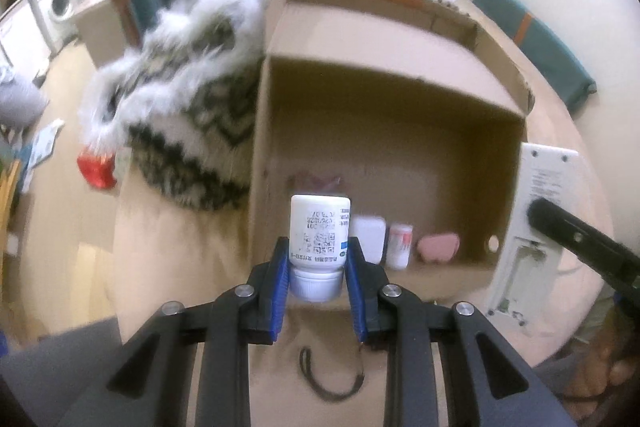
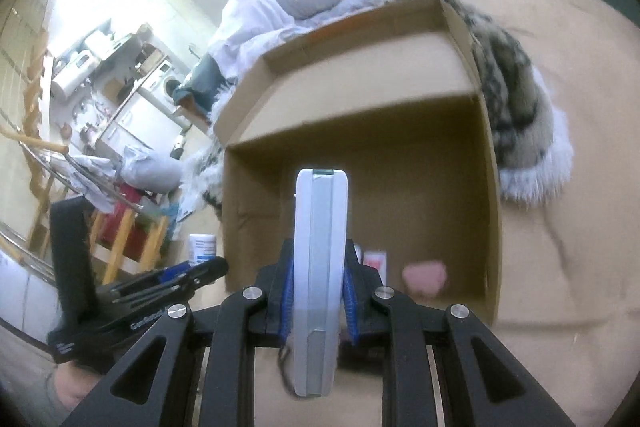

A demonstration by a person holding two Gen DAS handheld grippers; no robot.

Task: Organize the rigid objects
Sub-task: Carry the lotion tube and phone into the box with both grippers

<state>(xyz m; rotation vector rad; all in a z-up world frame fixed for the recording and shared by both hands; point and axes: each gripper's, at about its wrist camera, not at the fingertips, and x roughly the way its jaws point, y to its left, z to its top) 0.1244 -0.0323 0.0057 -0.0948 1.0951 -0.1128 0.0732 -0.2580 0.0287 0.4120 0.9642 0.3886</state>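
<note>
- The left gripper (image 1: 319,281) is clamped on a white pill bottle (image 1: 319,233), held cap toward the camera, its long axis pointing forward along the fingers.
- Straight ahead of it gapes the cardboard box (image 1: 392,131), lying on its side with the mouth facing the gripper.
- Inside, just beyond the bottle, stand a white container (image 1: 370,239) and a small bottle (image 1: 400,245), with a pink object (image 1: 438,247) to their right.
- The right gripper (image 2: 318,291) grips a flat white device (image 2: 318,267) edge-on, long axis also forward, aimed into the same box (image 2: 360,155).
- Both loads look about equally near the opening; each likely needs only a forward push, steering clear of what is already stored.
- A fur-trimmed garment (image 1: 180,115) lies left of the box on the tabletop (image 1: 168,267).
</note>
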